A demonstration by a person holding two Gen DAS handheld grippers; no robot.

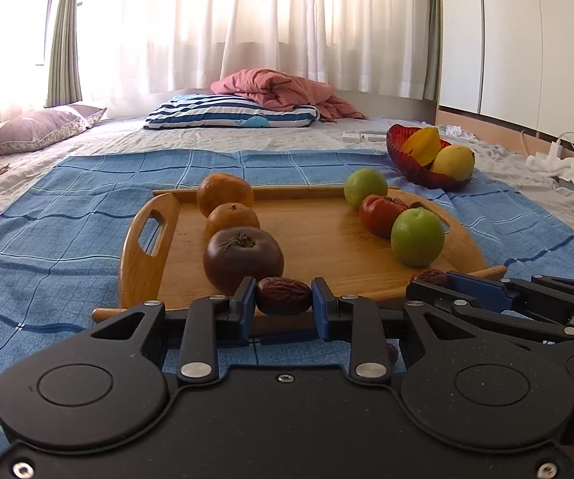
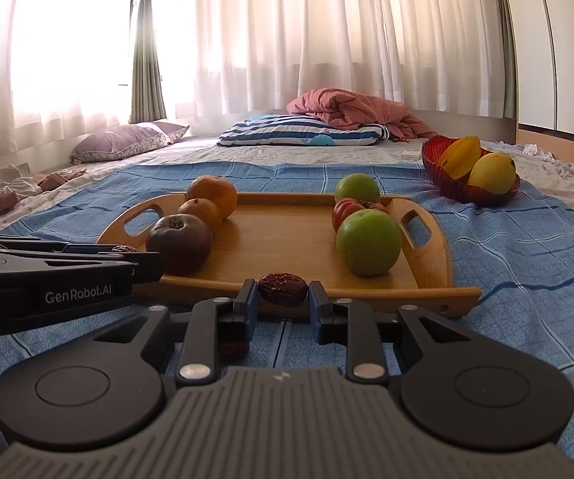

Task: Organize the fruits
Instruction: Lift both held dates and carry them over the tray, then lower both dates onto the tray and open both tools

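Observation:
A wooden tray (image 1: 326, 235) lies on a blue checked cloth. On its left stand two oranges (image 1: 225, 193) and a dark brown tomato (image 1: 243, 259); on its right two green apples (image 1: 418, 237) and a red tomato (image 1: 380, 213). My left gripper (image 1: 283, 297) is shut on a dried red date (image 1: 283, 295) at the tray's near edge. My right gripper (image 2: 283, 291) is shut on another date (image 2: 283, 288) at the near edge, right of the left gripper (image 2: 127, 257). The right gripper also shows in the left wrist view (image 1: 462, 283). A third date (image 2: 234, 349) lies on the cloth below.
A red glass bowl (image 1: 410, 159) with a starfruit (image 1: 422, 145) and a yellow mango (image 1: 452, 161) stands at the far right. Pillows (image 1: 231, 113) and a pink blanket (image 1: 283, 90) lie at the back. White cables and cloths lie at the right edge (image 1: 566, 159).

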